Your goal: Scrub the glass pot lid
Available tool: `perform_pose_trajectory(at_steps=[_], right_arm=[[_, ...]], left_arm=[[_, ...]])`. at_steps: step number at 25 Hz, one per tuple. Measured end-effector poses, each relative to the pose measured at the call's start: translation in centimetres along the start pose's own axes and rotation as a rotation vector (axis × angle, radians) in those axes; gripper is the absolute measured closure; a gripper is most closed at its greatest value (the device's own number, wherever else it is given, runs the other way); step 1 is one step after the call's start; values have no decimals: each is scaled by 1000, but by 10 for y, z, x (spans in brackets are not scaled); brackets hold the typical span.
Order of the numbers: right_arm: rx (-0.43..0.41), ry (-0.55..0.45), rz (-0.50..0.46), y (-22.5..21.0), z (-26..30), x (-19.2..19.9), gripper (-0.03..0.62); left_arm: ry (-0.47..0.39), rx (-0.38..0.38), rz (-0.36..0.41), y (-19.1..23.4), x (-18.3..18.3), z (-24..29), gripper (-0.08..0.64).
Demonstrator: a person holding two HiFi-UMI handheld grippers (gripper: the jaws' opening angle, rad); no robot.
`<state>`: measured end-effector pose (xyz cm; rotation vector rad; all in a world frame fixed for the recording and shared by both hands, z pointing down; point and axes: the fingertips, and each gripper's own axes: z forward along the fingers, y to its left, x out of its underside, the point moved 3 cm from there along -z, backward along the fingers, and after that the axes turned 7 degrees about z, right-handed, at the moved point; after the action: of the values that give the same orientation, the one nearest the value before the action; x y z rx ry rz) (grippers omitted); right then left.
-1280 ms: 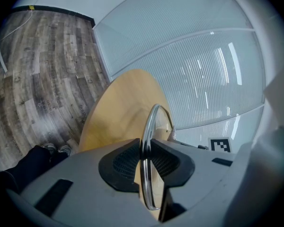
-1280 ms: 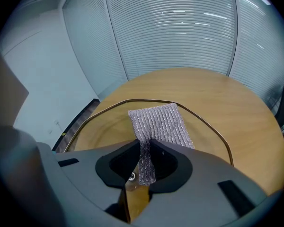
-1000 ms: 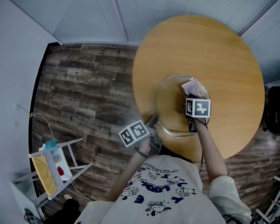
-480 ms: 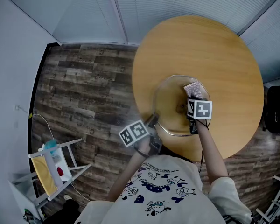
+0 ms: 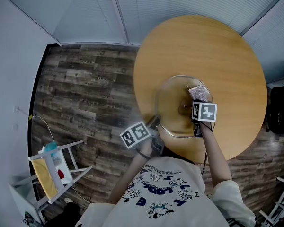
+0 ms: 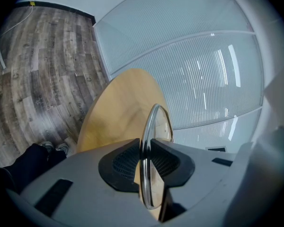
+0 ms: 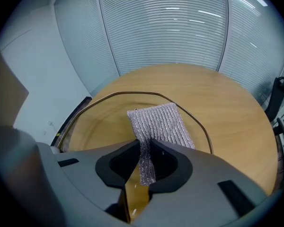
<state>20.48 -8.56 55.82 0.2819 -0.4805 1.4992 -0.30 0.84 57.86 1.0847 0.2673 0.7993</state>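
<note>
round clear glass lid (image 5: 173, 109) with a thin metal rim sits on the round wooden table (image 5: 227, 46), near the person's side. left gripper (image 6: 146, 156) is clamped on the lid's rim between ribbed black pads. right gripper (image 7: 144, 161) pinches a silvery knitted scrub cloth (image 7: 158, 122) that lies flat on the glass.

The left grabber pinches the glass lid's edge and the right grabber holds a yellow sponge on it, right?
Not quite. The right gripper holds a silvery grey knitted scrub cloth, not a yellow sponge; the right gripper view shows it between the jaws. The left gripper does pinch the glass lid by its rim.
</note>
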Motion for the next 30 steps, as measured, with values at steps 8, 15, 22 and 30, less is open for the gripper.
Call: perform_pose_trajectory(at_steps=[8,15,22,30], right_arm=[[10,23,-6,-7,-7,6,517],[14,44,-16,-11,-11,14,517],[9,65,-26,-12,-13,20,517],[-1,91,-40,-10,-18,32,517]], left_arm=[[2,3,-1,-3,0,0,488],[1,8,-2,-3,0,-1,488],[0,10,-5,-4,-1,0,488],[-1,9,-10,-3,0,1,488]])
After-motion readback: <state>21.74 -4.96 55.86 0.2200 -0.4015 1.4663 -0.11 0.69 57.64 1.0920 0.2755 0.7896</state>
